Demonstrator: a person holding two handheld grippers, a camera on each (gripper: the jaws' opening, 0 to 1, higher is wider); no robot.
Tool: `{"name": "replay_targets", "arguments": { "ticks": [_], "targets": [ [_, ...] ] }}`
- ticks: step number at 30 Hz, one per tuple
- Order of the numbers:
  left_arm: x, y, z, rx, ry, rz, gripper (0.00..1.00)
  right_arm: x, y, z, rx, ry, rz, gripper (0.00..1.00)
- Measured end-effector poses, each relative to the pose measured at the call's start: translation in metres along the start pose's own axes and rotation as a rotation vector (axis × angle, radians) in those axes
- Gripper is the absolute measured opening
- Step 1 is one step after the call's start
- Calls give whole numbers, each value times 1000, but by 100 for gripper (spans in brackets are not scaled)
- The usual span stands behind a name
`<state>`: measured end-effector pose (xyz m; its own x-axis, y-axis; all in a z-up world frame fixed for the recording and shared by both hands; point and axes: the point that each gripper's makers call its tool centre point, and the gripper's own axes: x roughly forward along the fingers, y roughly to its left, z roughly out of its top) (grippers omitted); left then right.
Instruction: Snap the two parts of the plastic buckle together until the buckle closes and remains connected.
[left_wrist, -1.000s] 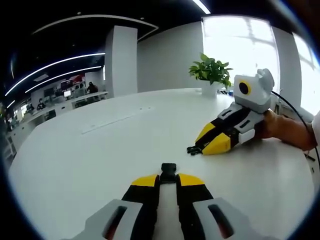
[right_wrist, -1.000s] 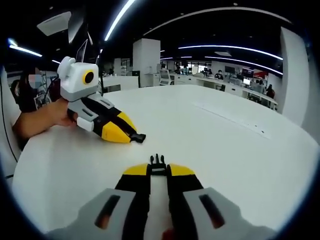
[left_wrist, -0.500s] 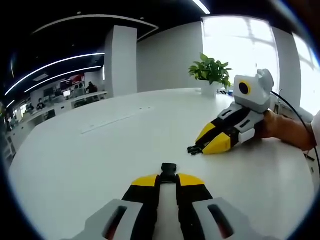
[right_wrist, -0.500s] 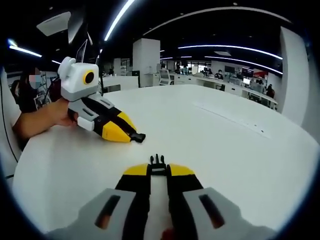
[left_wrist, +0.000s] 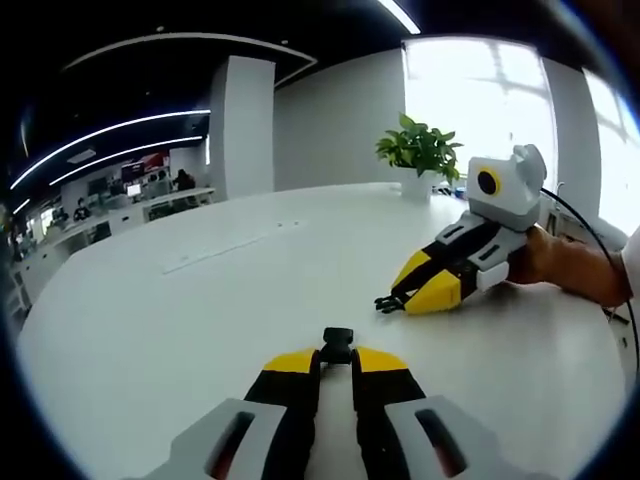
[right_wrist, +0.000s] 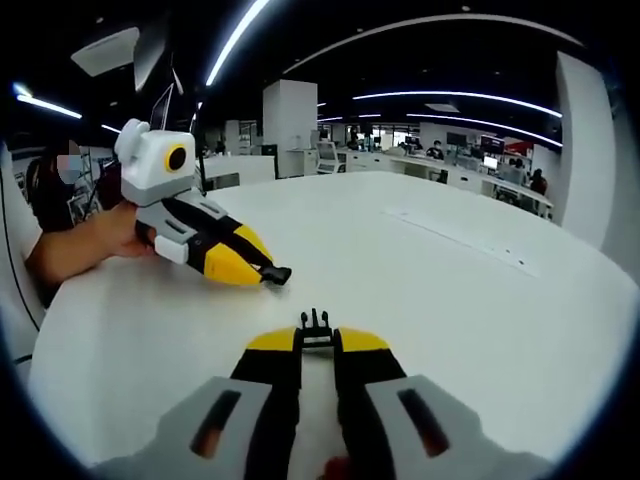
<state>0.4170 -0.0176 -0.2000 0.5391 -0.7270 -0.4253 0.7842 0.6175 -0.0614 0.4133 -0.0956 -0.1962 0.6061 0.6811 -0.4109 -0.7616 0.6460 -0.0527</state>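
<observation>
Little has moved since the earlier frames: both views have tipped a touch, so the camera shifted, and the grippers and buckle parts sit much as before. L gripper view: left gripper (left_wrist: 336, 358) rises from the bottom, yellow-tipped black jaws drawn narrow and pinching the socket half of the buckle (left_wrist: 337, 343), a small black piece sticking out just past the tips, low over the white table (left_wrist: 180, 320). Right gripper (left_wrist: 440, 280) lies to the right w/ its tips on or just above the table, pointing toward the left one, held by a hand (left_wrist: 570, 270); a small black piece shows at its tip, too small to read there. The two grippers are near each other but apart, so the buckle isn't joined. Potted plant (left_wrist: 420, 150) stands on the far side of the table by a bright window (left_wrist: 480, 95). R gripper view: right gripper (right_wrist: 317, 345) has jaws narrow as well, clamped on the pronged half of the buckle (right_wrist: 316, 325), prongs pointing fwd past the tips. Left gripper shows at upper left, angled down to the table, black socket piece at its tip, gripped by the person's hand (right_wrist: 100, 240). Open-plan office w/ desks (right_wrist: 470, 170) and strip lights behind.
</observation>
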Motion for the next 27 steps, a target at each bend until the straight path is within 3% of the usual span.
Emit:
{"name": "replay_targets", "arguments": {
  "ticks": [9,11,14,27],
  "targets": [
    [-12,-11,5,17,-7,4,12,-10,7,2,-8,1,-4,13],
    [-15,-21,11,-23,-27,-45,12,-15,11,2,-15,4,-9,13],
    [-22,-23,19,-6,-33,-41,12,-19,13,2,-23,11,-17,13],
    [-52,-56,5,16,-33,-111,12,-47,51,-7,-33,18,2,13]
  ]
}}
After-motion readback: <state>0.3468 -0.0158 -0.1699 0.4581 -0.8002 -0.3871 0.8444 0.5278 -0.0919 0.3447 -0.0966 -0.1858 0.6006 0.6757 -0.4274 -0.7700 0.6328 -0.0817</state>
